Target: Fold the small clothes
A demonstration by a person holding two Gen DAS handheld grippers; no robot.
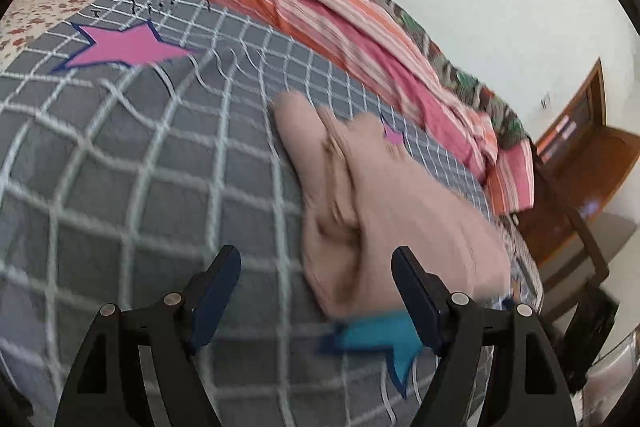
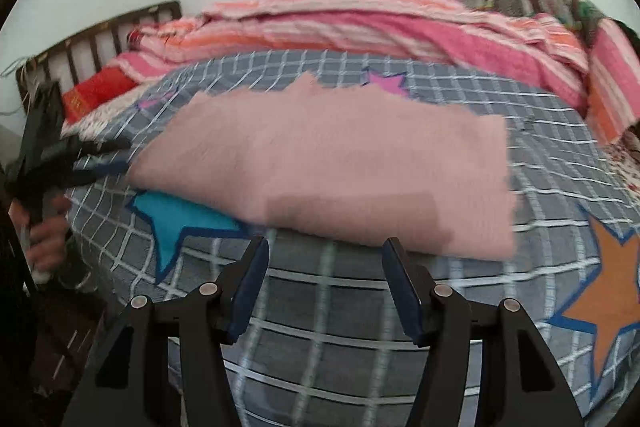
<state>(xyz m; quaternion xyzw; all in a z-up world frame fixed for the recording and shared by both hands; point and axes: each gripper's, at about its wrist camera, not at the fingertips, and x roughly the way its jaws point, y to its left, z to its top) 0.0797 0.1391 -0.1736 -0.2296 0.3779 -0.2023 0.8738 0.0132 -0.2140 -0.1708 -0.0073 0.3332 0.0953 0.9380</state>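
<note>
A: So, where is the garment sitting right now?

B: The pink garment (image 2: 320, 167) lies flat on the grey checked bedcover (image 2: 340, 307), partly folded into a rough rectangle. Its near corner overlaps a blue star patch (image 2: 172, 219); a striped pink blanket (image 2: 360, 23) is heaped beyond it, against the wall.

A: And its long axis?

B: From the right wrist view it runs side to side — broadside to the right gripper (image 2: 325, 267), whose jaws are spread wide with nothing between them, just short of the cloth's near long edge. From the left wrist view the same garment (image 1: 380, 207) stretches away, so the left gripper (image 1: 316, 279) faces 1 short end.

A: Left jaws?

B: Spread as well in its own camera, empty, with the near end of the cloth between and just ahead of the tips. In the right view that gripper (image 2: 100, 157) shows at the cloth's left end, though blur hides whether it touches.

A: Which one is nearer?

B: Both are close; the left looks nearer to its end, I'd judge. The next fold likely turns on this — the left takes a short end, while the right can only reach the long edge.
</note>
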